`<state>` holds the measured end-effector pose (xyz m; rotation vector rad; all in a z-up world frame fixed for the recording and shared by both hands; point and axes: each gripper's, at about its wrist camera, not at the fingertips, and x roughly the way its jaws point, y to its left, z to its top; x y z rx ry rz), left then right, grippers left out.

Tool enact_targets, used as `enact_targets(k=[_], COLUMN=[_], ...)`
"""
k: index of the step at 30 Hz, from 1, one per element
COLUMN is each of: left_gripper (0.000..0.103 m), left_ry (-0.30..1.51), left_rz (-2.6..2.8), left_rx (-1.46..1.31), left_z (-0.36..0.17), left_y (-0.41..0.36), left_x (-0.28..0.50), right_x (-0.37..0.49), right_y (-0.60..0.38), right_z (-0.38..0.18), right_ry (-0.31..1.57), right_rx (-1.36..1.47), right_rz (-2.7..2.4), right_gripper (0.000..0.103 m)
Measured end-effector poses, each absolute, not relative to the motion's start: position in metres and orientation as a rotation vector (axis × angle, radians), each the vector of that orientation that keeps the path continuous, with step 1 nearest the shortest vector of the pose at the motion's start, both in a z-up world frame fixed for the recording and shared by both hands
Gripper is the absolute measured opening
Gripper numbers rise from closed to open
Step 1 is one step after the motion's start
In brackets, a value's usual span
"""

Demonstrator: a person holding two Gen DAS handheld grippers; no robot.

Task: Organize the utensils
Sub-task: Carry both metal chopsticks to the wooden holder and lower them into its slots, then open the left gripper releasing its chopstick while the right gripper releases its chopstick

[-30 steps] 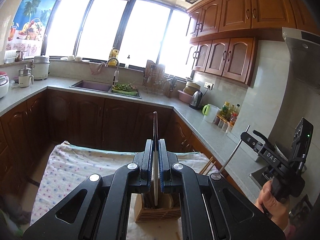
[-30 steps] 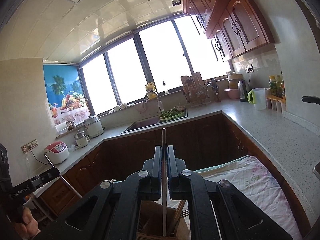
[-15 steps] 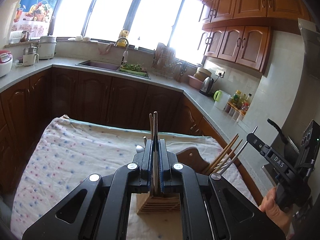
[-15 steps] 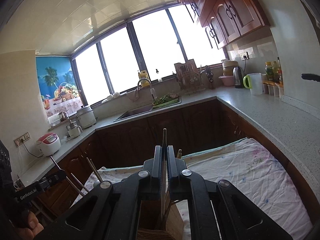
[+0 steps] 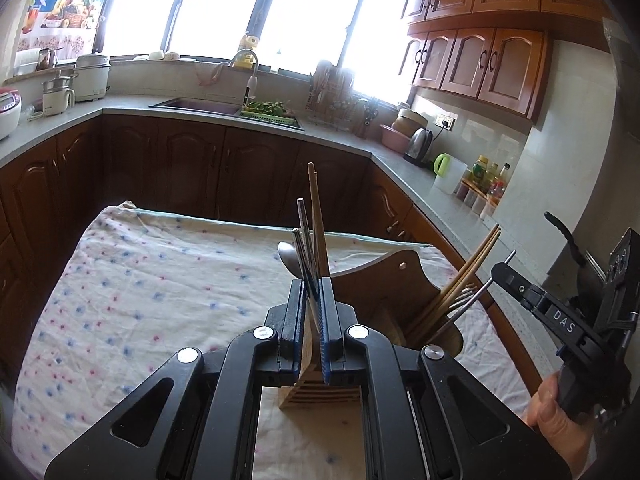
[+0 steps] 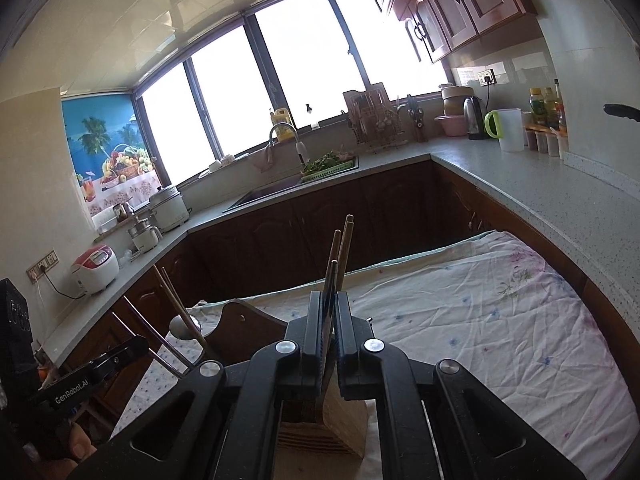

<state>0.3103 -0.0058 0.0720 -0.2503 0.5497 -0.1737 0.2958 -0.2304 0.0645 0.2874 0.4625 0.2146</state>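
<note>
Left wrist view has your left gripper (image 5: pixel 311 312) pressed together on a thin metal utensil handle (image 5: pixel 303 232), which stands nearly upright between the blue pads. Directly below and ahead stands the wooden utensil holder (image 5: pixel 404 280), near the table's right edge on the flowered tablecloth (image 5: pixel 152 280). Wooden chopsticks (image 5: pixel 318 220), a metal spoon (image 5: pixel 289 258) and more chopsticks (image 5: pixel 472 264) already stand in its compartments; which slot your piece sits over, you cannot tell. At the right edge, your hand (image 5: pixel 554 412) carries the other tool.

Right wrist view shows your right gripper (image 6: pixel 329 320) pinching a slim dark utensil (image 6: pixel 332 280) upright, with two chopsticks (image 6: pixel 345 248) rising just behind it. The holder (image 6: pixel 240 324) sits right under the fingers.
</note>
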Motion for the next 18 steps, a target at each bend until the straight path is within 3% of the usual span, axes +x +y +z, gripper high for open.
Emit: enact_targets(k=[6, 7, 9, 10, 11, 13, 15, 18], left_gripper=[0.006, 0.007, 0.019, 0.025, 0.036, 0.042, 0.056, 0.064], left_ry=[0.564, 0.567, 0.572, 0.568, 0.564, 0.553, 0.555, 0.545], left_rz=[-0.179, -0.178, -0.175, -0.17, -0.164, -0.162, -0.154, -0.145], left_rx=[-0.257, -0.26, -0.262, -0.262, -0.264, -0.27, -0.273, -0.268], left_z=[0.073, 0.072, 0.073, 0.074, 0.074, 0.075, 0.075, 0.074], left_y=[-0.005, -0.003, -0.002, -0.001, -0.001, 0.001, 0.003, 0.005], left_x=[0.312, 0.313, 0.313, 0.312, 0.311, 0.306, 0.303, 0.295], right_x=[0.298, 0.298, 0.297, 0.296, 0.294, 0.288, 0.282, 0.275], right_y=[-0.231, -0.231, -0.233, -0.234, -0.236, -0.239, -0.242, -0.245], right_z=[0.064, 0.065, 0.065, 0.065, 0.065, 0.067, 0.07, 0.073], right_ry=[0.472, 0.474, 0.473, 0.47, 0.466, 0.445, 0.423, 0.404], right_rx=[0.29, 0.293, 0.299, 0.303, 0.312, 0.334, 0.34, 0.349], right_rz=[0.216, 0.217, 0.211, 0.203, 0.199, 0.205, 0.206, 0.209], right_gripper=[0.006, 0.01, 0.014, 0.019, 0.033, 0.049, 0.051, 0.069])
